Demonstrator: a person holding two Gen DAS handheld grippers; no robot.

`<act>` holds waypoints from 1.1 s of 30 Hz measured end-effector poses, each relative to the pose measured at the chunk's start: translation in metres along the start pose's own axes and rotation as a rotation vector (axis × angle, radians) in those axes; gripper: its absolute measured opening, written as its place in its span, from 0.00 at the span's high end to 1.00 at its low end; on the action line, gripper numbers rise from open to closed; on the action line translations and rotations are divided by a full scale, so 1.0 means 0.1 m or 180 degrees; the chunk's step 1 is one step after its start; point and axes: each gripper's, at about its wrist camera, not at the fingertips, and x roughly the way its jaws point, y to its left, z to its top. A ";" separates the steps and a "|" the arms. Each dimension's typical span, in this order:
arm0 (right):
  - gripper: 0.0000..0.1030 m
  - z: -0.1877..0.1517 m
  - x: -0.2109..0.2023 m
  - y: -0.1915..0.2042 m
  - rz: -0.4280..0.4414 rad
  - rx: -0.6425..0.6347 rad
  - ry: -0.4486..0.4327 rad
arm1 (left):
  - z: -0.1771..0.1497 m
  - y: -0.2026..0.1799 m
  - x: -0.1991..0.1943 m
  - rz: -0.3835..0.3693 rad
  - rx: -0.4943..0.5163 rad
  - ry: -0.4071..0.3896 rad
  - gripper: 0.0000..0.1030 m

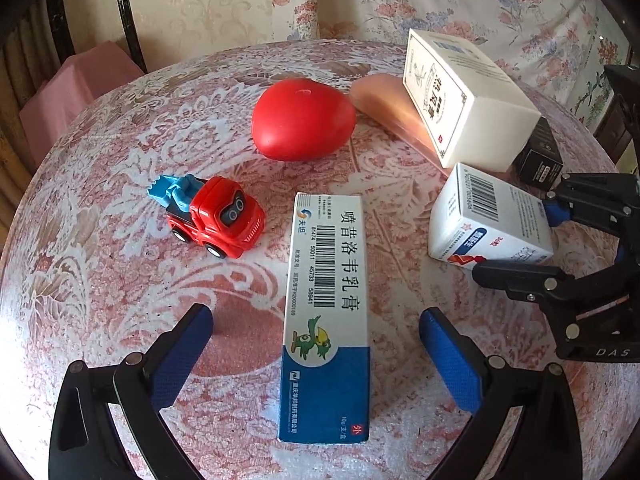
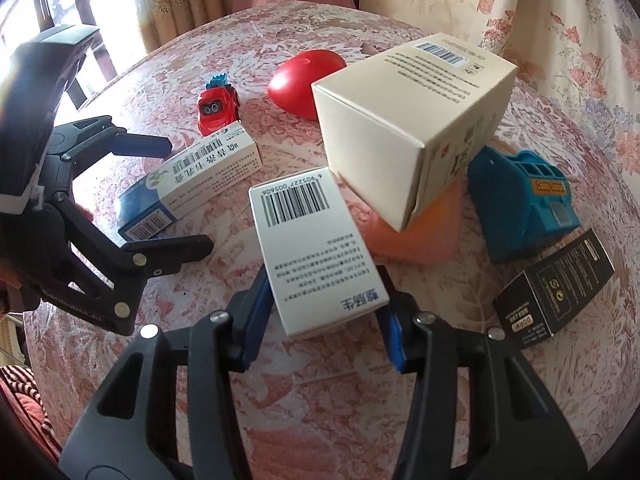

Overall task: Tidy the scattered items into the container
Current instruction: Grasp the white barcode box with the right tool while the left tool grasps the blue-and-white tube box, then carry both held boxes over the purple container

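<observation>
Both wrist views look down close over the table [image 1: 100,240]; each shows the ointment box [image 1: 326,312] and toy truck [image 2: 216,106].

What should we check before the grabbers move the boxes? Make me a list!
1. Right gripper closed on the white box: ok, pads press both sides.
2. Left gripper open around the blue-and-white box: ok, pads apart, not touching it.
3. Container in sight: cannot tell; none clearly shows.
4. Big cream box steady: not ok, it sits tilted on a pink block.
5. Toy truck out of the left gripper's way: ok, it sits off to the side.
</observation>
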 end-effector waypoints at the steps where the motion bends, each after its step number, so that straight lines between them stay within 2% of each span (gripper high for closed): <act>1: 0.50 0.00 0.00 0.00 -0.0004 0.0001 -0.0004 | 0.00 -0.01 0.00 0.0001 -0.0005 0.0003 0.00; 10: 0.53 -0.01 0.01 0.01 -0.0040 0.0047 -0.0022 | -0.01 0.00 0.01 0.0050 -0.0044 -0.0026 0.00; 13: 0.53 -0.02 0.01 0.01 -0.0051 0.0074 -0.0027 | -0.01 0.00 -0.01 0.0063 -0.0065 -0.0026 0.06; 15: 0.53 -0.03 0.01 0.01 -0.0065 0.0093 -0.0039 | -0.02 0.00 -0.03 0.0047 -0.0069 -0.0032 0.16; 17: 0.54 -0.04 0.01 0.02 -0.0086 0.0086 -0.0048 | -0.03 0.01 -0.06 0.0013 -0.0075 -0.0039 0.40; 18: 0.55 -0.05 0.00 0.03 -0.0095 0.0088 -0.0053 | -0.04 0.01 -0.08 -0.0004 -0.0078 -0.0043 0.46; 20: 0.56 -0.05 0.01 0.04 -0.0108 0.0105 -0.0057 | -0.05 0.01 -0.10 -0.0039 -0.0083 -0.0050 0.68; 33: 0.57 -0.25 -0.15 0.10 -0.0171 0.0343 -0.0081 | -0.20 0.00 -0.27 -0.0262 -0.0186 -0.0058 0.68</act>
